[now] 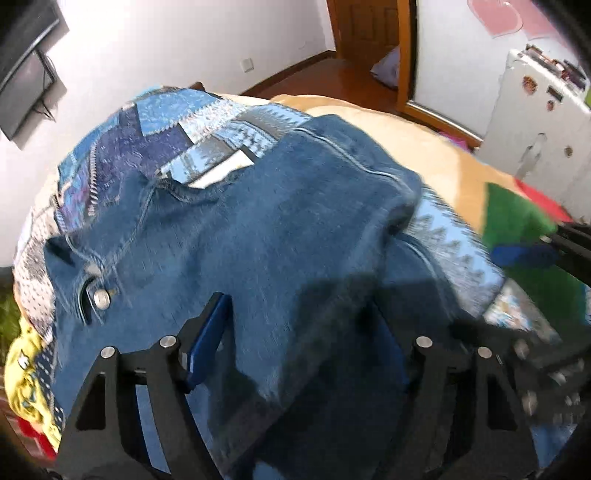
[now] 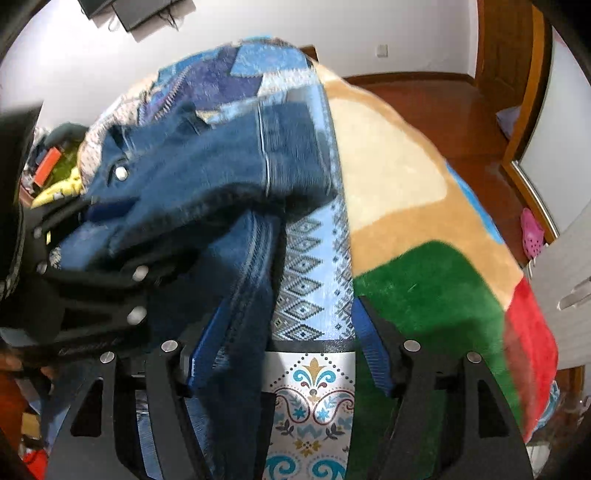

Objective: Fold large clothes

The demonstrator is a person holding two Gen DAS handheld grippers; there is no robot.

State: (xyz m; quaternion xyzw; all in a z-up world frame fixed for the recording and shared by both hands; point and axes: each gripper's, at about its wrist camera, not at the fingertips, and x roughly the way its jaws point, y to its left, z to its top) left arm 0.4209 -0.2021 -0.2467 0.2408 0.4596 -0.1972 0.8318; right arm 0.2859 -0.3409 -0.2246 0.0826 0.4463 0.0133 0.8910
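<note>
Blue denim jeans point(image 1: 258, 229) lie bunched on a blue patchwork cloth point(image 1: 155, 136) on the bed, metal waist button point(image 1: 101, 298) at the left. My left gripper point(image 1: 303, 332) is open, its fingers spread wide with the denim lying between and over them; the right finger is hidden under cloth. In the right wrist view the jeans point(image 2: 207, 173) are piled at the upper left and a denim leg hangs down past my right gripper's left finger point(image 2: 207, 339). My right gripper point(image 2: 284, 332) is open over the patterned cloth point(image 2: 314, 280). The left gripper point(image 2: 110, 280) shows at its left.
A tan, green and red blanket point(image 2: 424, 229) covers the bed on the right. A yellow garment point(image 1: 26, 376) lies at the left edge. A white fridge point(image 1: 535, 125) and wooden door point(image 1: 369, 29) stand beyond the bed. A wall-mounted TV point(image 1: 26, 77) hangs at the left.
</note>
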